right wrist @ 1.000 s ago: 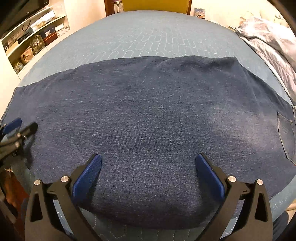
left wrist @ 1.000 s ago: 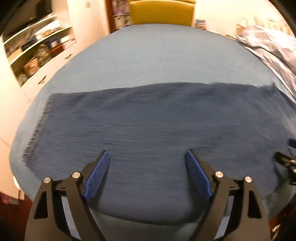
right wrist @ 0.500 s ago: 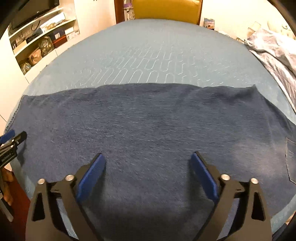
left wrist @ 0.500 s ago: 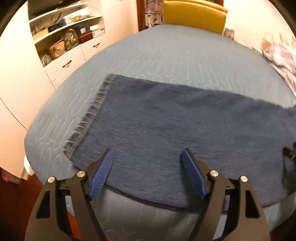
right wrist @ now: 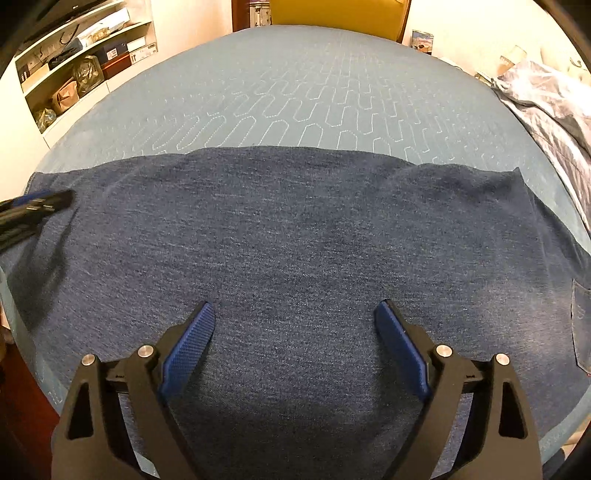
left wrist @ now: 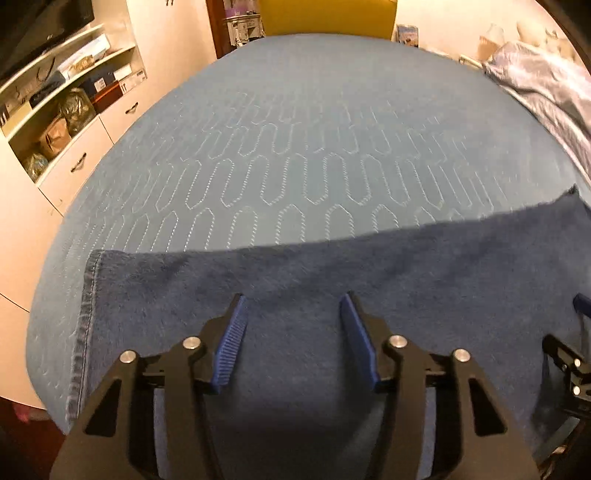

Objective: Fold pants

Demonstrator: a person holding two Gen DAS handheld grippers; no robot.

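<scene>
Dark blue denim pants [left wrist: 406,266] lie flat across the near part of a table with a blue quilted cover [left wrist: 295,147], the leg hem [left wrist: 83,332] at the left. My left gripper [left wrist: 291,297] hovers over the leg near the hem; its jaws are closing, with only flat cloth beneath them and nothing pinched. In the right wrist view the pants [right wrist: 295,221] fill the middle, with a back pocket [right wrist: 580,325] at the right edge. My right gripper [right wrist: 295,304] stands open above the cloth. The left gripper [right wrist: 37,203] shows at that view's left edge.
A yellow chair [left wrist: 325,16] stands behind the table's far edge. White shelves and drawers [left wrist: 66,107] with boxes and bags line the left wall. Crumpled pale bedding [left wrist: 546,85] lies at the far right. The quilted cover [right wrist: 295,92] beyond the pants is bare.
The left gripper's jaws have narrowed, and its view has shifted so the pants sit lower, with the hem at the left. The right gripper has drawn back, showing more bare cover.
</scene>
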